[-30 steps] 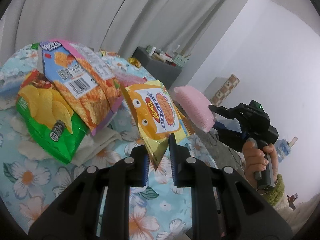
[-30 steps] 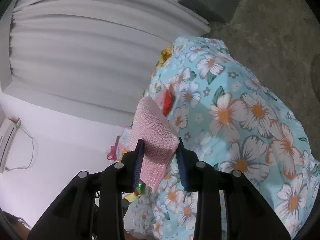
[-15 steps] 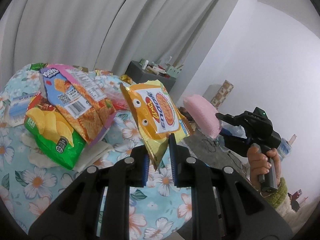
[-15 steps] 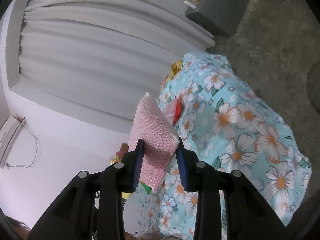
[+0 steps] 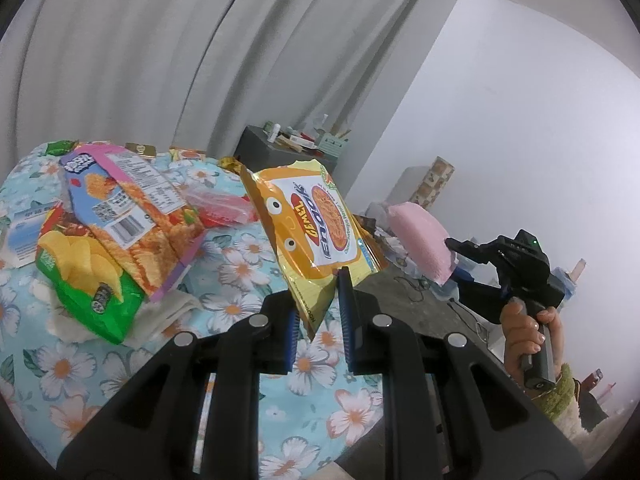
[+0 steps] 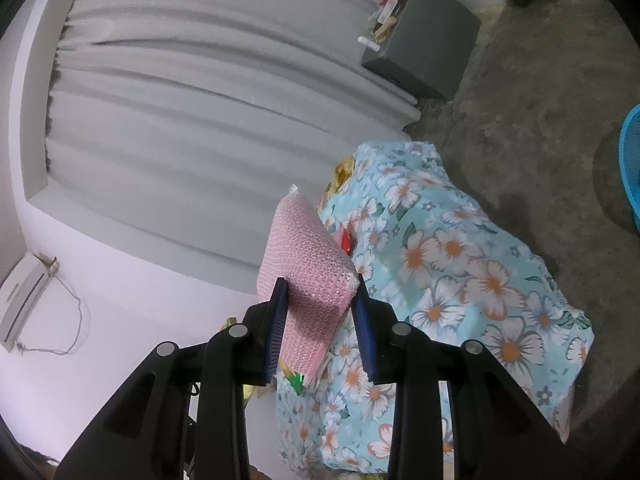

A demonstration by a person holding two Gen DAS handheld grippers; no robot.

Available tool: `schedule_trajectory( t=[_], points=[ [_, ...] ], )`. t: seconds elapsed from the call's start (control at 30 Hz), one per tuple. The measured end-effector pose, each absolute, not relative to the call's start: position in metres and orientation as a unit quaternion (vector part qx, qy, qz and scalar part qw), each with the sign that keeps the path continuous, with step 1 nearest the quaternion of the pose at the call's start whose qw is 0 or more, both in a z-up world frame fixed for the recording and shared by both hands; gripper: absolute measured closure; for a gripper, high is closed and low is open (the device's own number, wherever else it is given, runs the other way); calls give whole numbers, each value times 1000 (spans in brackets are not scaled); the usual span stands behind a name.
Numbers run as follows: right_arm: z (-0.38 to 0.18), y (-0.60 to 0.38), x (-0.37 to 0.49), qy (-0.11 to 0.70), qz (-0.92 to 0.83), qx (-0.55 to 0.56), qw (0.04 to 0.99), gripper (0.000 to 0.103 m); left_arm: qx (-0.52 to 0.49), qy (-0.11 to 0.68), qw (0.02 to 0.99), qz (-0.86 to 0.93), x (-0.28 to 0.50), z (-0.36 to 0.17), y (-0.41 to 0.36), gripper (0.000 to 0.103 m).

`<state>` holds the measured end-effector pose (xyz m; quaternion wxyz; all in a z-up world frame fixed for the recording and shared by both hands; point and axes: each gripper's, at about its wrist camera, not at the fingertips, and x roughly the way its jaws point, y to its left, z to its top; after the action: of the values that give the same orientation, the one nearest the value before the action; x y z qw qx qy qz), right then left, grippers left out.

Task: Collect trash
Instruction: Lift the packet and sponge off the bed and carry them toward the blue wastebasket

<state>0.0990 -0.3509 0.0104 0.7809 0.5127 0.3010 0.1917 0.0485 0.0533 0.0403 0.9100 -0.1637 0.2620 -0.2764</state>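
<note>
The left gripper (image 5: pixel 318 312) is pinching the noodle packet (image 5: pixel 316 228) by one corner, above the table (image 5: pixel 224 268); the right gripper (image 6: pixel 318 320) is clamping the pink sponge (image 6: pixel 304 268). Both loads are dangling, so steady carrying toward what may be a blue bin (image 6: pixel 632 168) is keeping them from slipping.

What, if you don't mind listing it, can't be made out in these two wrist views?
- Left wrist view: small items on the dark cabinet are too small to identify.
- Left wrist view: white tissue is mostly covered by the green chip bag.
- Right wrist view: blue tub is cut off by the right edge.
- Right wrist view: pink sponge hides the wrappers behind it.
</note>
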Motion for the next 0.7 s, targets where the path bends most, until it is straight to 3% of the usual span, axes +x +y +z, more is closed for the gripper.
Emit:
schedule_trajectory(
  t=[0.37,0.7],
  points=[
    [2,-404,57,261,149,534,790,72,-117,271,898,-328,66,57,2,87],
    [-23,-483,-7,246,-32,519,818,72,-44,365,829,-421,124,39,-131,87]
  ],
)
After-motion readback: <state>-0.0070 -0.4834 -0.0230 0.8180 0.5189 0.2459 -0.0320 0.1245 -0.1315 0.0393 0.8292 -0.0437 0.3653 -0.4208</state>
